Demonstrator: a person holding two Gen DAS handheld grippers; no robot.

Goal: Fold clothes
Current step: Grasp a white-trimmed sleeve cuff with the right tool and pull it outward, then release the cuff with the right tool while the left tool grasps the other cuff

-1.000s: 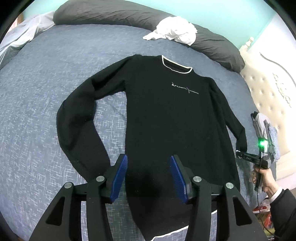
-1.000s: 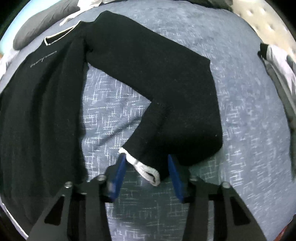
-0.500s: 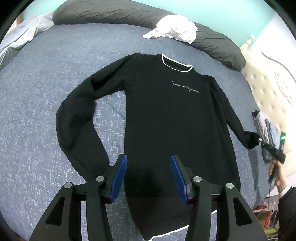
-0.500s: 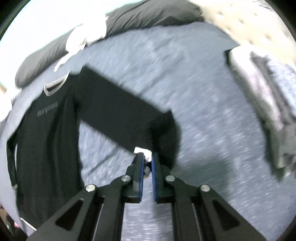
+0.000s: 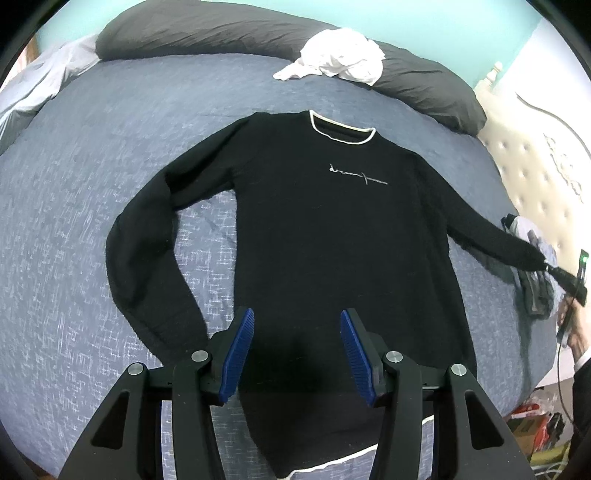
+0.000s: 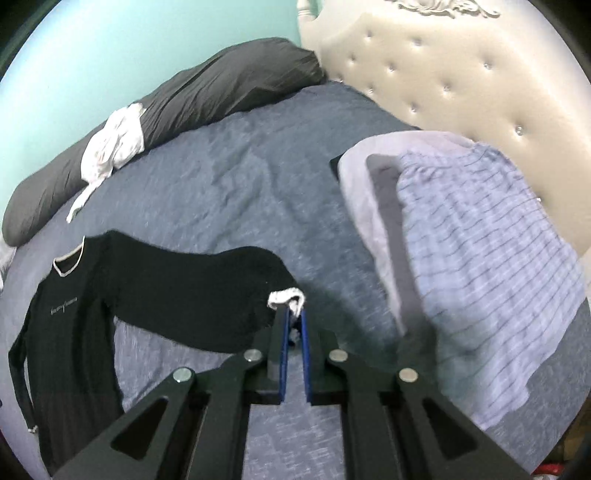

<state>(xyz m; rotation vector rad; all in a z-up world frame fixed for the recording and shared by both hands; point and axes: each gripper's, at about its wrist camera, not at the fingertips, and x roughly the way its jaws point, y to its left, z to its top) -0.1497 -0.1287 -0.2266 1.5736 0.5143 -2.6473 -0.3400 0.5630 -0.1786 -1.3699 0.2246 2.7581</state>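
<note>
**Black sweater spread on the bed, one cuff pinched**

Black knit with a white-edged collar: the sweater lies face up on the blue-grey bedspread, chest lettering readable, hem toward the left wrist camera. Its sleeve on the left of that view bends at the elbow and runs down alongside the body. The other sleeve is drawn out sideways, away from the torso, toward the tufted cream headboard.

The right gripper has its blue pads pressed together on that sleeve's white cuff; the cuff bunches just above the fingertips, and the cloth behind it hangs slightly lifted off the bedspread. In the left wrist view the same gripper shows small at the right edge, with a green light on it and a hand behind it.

The left gripper hovers above the lower part of the sweater's body with its jaws standing apart, nothing between them; the pads do not touch the cloth as far as can be seen.

A long dark grey bolster curves along the far edge of the bed, with a crumpled white garment resting on it. Near the headboard sits a stack of folded clothes, a pale blue striped piece on top. The wall behind is turquoise.
</note>
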